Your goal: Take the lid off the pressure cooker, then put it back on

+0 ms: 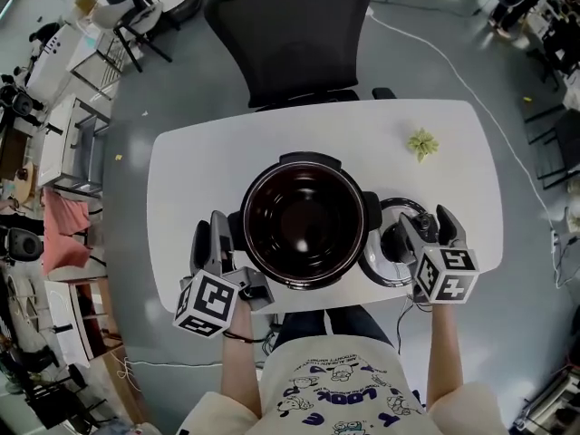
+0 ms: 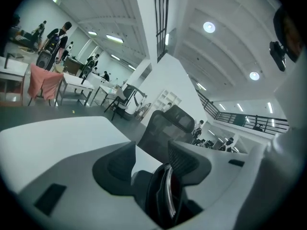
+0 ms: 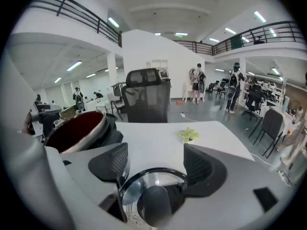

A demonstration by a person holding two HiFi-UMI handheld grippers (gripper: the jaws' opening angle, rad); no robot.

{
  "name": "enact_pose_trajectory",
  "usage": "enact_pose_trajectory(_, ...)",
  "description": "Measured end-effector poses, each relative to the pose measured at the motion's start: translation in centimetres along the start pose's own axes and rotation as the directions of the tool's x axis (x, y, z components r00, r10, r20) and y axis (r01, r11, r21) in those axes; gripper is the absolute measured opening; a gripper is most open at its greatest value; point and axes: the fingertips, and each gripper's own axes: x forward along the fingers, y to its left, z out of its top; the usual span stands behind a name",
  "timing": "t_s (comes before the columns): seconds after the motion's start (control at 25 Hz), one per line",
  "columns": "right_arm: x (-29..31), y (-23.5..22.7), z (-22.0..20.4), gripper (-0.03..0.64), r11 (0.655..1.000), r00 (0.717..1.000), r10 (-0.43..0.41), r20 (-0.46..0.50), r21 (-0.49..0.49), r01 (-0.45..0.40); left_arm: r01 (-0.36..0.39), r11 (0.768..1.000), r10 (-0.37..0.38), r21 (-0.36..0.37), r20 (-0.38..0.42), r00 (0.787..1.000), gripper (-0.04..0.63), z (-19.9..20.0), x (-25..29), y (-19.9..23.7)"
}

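Observation:
The pressure cooker (image 1: 304,222) stands open in the middle of the white table (image 1: 190,170), its dark pot bare. Its lid (image 1: 378,267), shiny with a black knob (image 1: 396,241), lies flat on the table just right of the cooker. My right gripper (image 1: 428,226) hangs over the lid, open; in the right gripper view the gripper (image 3: 156,164) has the knob (image 3: 154,206) below its spread jaws, untouched. My left gripper (image 1: 209,235) is at the cooker's left side, open. In the left gripper view the gripper (image 2: 152,159) shows the cooker's dark rim (image 2: 165,198) low between its jaws.
A small green object (image 1: 422,143) lies on the table's far right part, also seen as a green object (image 3: 188,134) beyond the lid. A black office chair (image 1: 299,34) stands behind the table. Desks and people fill the room beyond.

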Motion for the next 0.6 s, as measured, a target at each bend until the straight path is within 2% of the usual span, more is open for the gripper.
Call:
enact_pose_trajectory(0.16, -2.8, 1.6, 6.0, 0.367, 1.0, 0.988, 0.005, 0.152, -0.023, -0.002, 0.044, 0.993, -0.052, 0.113, 0.065, 0.997, 0.204, 2.5, -0.6, -2.6)
enact_pose_trajectory(0.32, -5.1, 3.0, 10.6, 0.353, 0.999, 0.96, 0.021, 0.278, -0.047, -0.008, 0.105, 0.974, -0.13, 0.202, 0.114, 0.985, 0.202, 4.7, -1.0, -6.1)
enact_pose_trajectory(0.44, -6.4, 3.8, 13.2, 0.323, 0.999, 0.934, 0.028, 0.357, -0.048, -0.012, 0.147, 0.95, -0.193, 0.276, 0.147, 0.97, 0.199, 5.9, -1.3, -9.1)
enact_pose_trajectory(0.6, -8.2, 5.1, 15.8, 0.287, 0.999, 0.89, 0.04, 0.455, -0.046, -0.022, 0.197, 0.907, -0.28, 0.373, 0.183, 0.942, 0.18, 7.2, -2.3, -12.9)
